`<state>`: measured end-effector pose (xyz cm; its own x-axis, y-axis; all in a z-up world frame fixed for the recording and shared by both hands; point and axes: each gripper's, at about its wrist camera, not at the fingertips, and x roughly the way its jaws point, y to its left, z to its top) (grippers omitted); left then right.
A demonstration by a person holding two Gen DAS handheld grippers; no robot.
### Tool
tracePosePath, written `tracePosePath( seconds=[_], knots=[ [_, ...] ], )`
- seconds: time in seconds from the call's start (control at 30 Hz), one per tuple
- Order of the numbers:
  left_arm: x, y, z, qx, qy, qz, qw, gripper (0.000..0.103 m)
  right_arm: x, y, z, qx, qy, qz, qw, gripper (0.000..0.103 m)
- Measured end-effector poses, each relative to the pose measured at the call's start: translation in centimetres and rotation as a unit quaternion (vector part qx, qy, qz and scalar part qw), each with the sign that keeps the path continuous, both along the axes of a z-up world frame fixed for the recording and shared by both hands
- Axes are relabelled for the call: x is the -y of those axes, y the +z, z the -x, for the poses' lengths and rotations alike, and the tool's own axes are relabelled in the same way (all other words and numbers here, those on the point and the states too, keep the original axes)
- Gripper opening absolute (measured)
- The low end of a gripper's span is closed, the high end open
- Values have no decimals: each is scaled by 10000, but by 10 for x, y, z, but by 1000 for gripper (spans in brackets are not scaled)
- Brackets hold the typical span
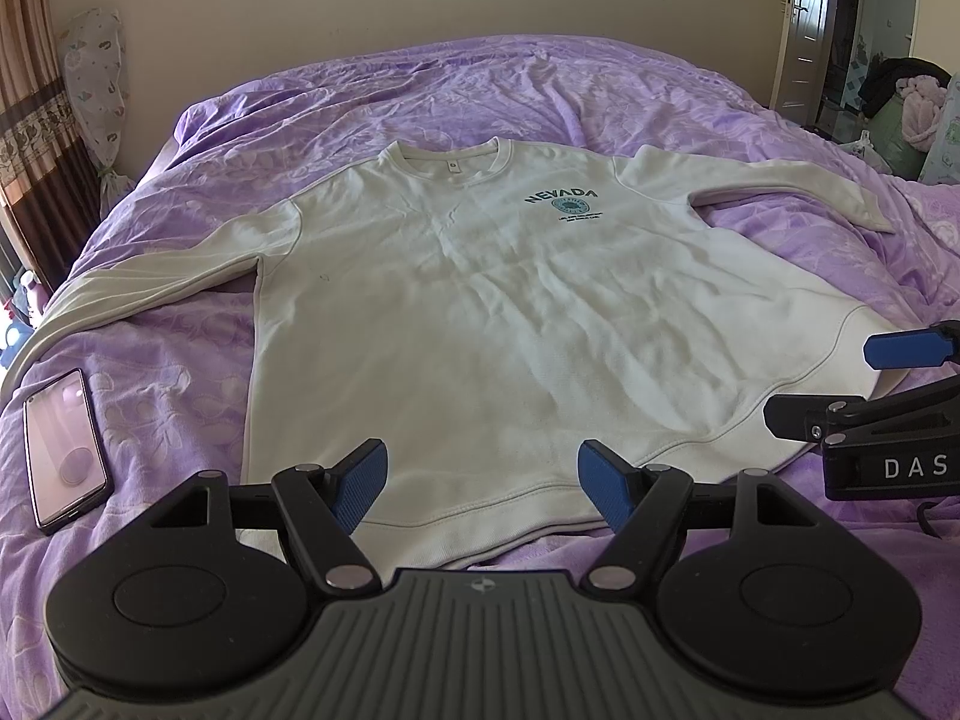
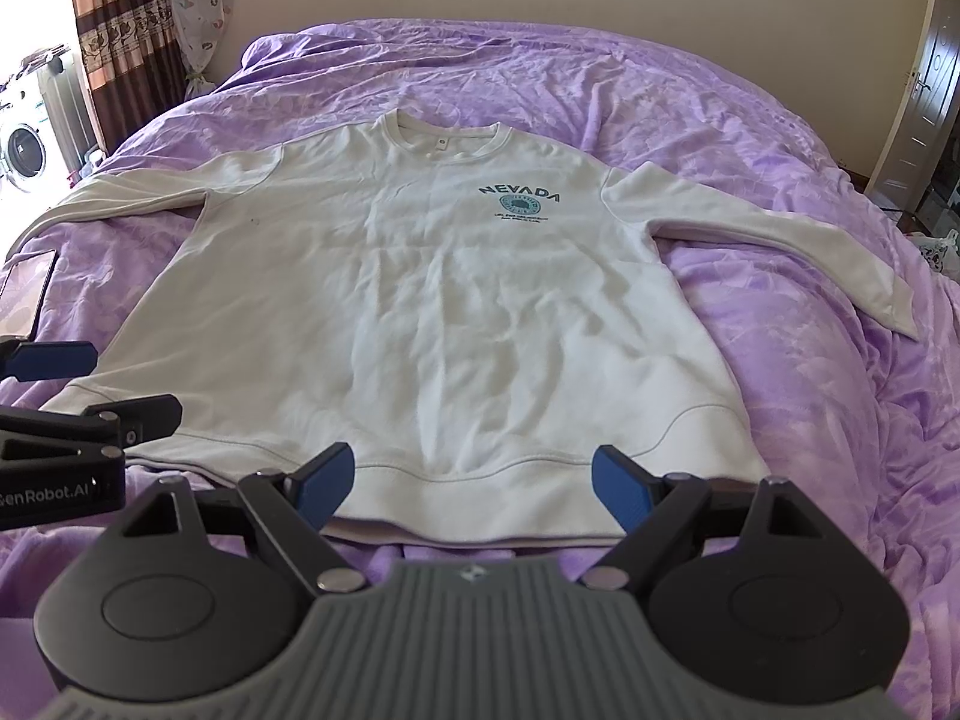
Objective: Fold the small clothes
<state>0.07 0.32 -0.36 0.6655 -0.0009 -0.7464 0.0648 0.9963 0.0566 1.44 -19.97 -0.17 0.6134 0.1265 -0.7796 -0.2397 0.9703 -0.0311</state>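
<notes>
Two open tools hover at the hem of one sweatshirt laid flat on a bed.

The white sweatshirt (image 1: 480,312) lies face up on the purple bedspread (image 1: 420,96), its long axis running straight away from the left tool (image 1: 482,483) and right tool (image 2: 472,487), hem nearest, collar farthest, sleeves spread to either side. Both tools have their blue pads wide apart, holding nothing. A phone (image 1: 65,447) rests left of the left tool. The small print under "NEVADA" is unreadable; the left cuff is cut off at the frame edge.

A phone (image 1: 65,447) lies on the purple bedspread (image 1: 480,84).
</notes>
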Motion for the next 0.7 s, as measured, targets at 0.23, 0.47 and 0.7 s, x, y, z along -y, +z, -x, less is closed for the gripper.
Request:
tracePosePath(
  seconds=[0.23,0.47,0.7],
  knots=[
    [0,0,0,-3,2,1,10000,85,0,0,0,-5,-1,-1,10000,83],
    [0,0,0,-3,2,1,10000,85,0,0,-1,-11,-3,-4,10000,83],
    [0,0,0,1,3,1,10000,85,1,0,-2,-16,-2,-6,10000,83]
  ],
)
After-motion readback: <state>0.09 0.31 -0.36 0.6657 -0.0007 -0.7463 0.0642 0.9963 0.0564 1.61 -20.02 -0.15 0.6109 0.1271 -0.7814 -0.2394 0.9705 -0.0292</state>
